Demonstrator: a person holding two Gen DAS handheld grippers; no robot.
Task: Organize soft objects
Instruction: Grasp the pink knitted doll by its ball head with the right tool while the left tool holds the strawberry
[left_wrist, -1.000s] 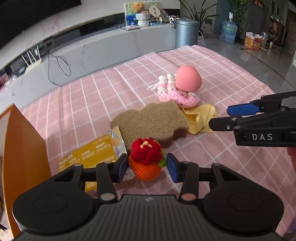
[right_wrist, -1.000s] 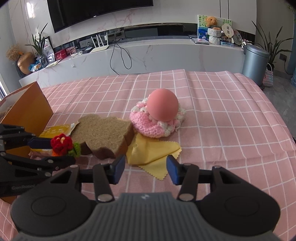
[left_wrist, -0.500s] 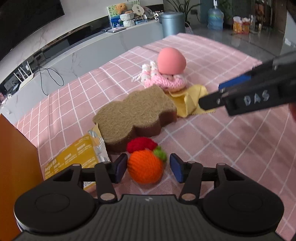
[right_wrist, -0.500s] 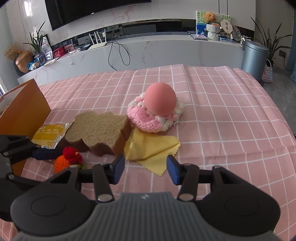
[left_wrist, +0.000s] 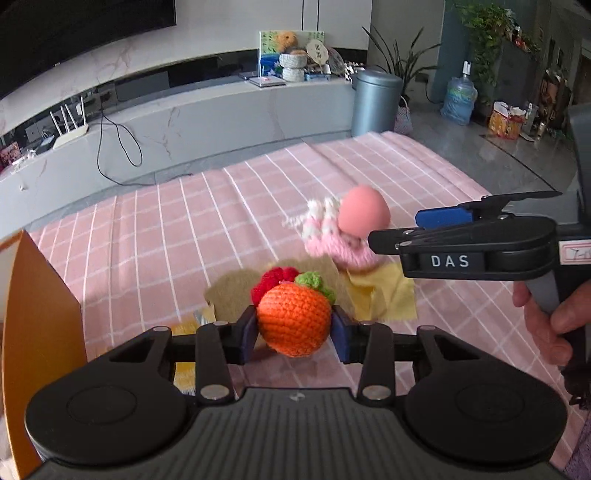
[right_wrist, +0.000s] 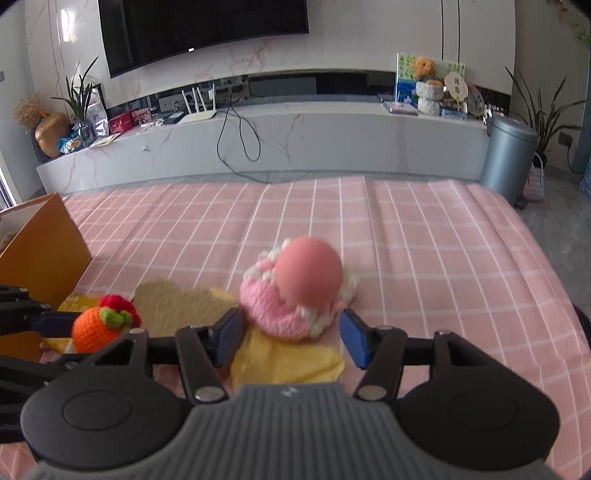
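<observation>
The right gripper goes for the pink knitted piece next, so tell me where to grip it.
Grip the pink knitted piece low on its thick rolled body, one finger on each side, coming in level from the near edge. The right gripper is open and already lined up there. Stay below the smooth pink ball on top, which would probably slip out.

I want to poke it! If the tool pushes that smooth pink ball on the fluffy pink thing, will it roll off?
Probably. The pink ball looks round and smooth, so a nudge could roll it. It sits in the knitted pink nest, which may hold it a little. The right tool is open around the nest.
</observation>
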